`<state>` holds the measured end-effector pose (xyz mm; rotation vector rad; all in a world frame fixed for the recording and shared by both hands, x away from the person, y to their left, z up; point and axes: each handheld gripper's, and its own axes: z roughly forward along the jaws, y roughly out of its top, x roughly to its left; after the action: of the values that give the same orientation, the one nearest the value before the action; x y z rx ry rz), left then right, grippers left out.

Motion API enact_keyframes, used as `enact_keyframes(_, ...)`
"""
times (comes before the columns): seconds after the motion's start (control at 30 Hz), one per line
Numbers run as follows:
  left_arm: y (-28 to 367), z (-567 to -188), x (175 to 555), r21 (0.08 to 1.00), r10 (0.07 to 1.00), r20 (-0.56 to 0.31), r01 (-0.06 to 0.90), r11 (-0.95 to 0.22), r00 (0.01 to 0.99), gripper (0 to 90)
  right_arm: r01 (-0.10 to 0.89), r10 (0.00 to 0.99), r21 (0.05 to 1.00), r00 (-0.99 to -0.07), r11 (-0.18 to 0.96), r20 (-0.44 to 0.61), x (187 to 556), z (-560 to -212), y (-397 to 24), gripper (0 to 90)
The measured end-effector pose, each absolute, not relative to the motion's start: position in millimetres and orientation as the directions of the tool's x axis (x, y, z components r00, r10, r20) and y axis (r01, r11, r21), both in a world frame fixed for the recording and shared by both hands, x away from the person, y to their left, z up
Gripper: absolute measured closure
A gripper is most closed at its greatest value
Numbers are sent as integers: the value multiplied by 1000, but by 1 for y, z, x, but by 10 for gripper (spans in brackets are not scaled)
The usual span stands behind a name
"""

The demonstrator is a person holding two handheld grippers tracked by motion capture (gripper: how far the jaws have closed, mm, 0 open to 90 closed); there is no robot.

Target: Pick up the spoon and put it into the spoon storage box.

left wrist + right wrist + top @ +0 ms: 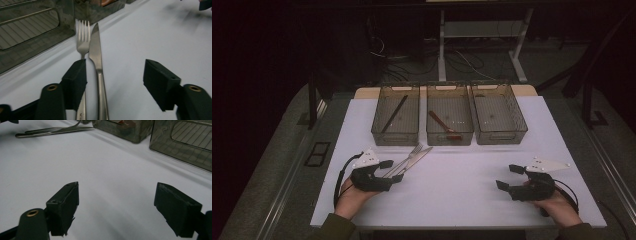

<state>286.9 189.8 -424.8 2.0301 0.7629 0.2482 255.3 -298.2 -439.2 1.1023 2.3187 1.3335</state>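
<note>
Cutlery on a white table top, with three smoky plastic bins in a row along its far edge. The left gripper view resolves what the high view blurs: a fork and a knife lie side by side, touching, just before the left bin. The left gripper straddles the knife handle, its jaws spread and not pressing it; the fork handle passes under one jaw. The high view alone shows the contents: a dark stick in the left bin, a wooden utensil in the middle bin. The right gripper hangs released over bare table, well right of the fork. Dark floor and cables lie beyond.
</note>
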Motion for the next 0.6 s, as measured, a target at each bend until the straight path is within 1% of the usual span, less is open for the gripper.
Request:
enact_keyframes(0.2, 192, -429, 293, 809, 609, -128, 438, -392, 783, 509, 488, 713, 821, -685, 297, 148, 255, -439, -298, 192)
enact_keyframes(0.3, 190, -431, 297, 797, 611, -134, 451, -401, 780, 564, 487, 713, 821, -686, 299, 148, 255, -440, -298, 192)
enact_keyframes(0.47, 188, -434, 302, 786, 614, -134, 461, -412, 778, 621, 487, 713, 820, -685, 299, 147, 256, -440, -298, 192)
enact_keyframes(0.6, 185, -438, 305, 777, 617, -131, 467, -422, 776, 625, 489, 715, 821, -684, 297, 148, 256, -440, -298, 192)
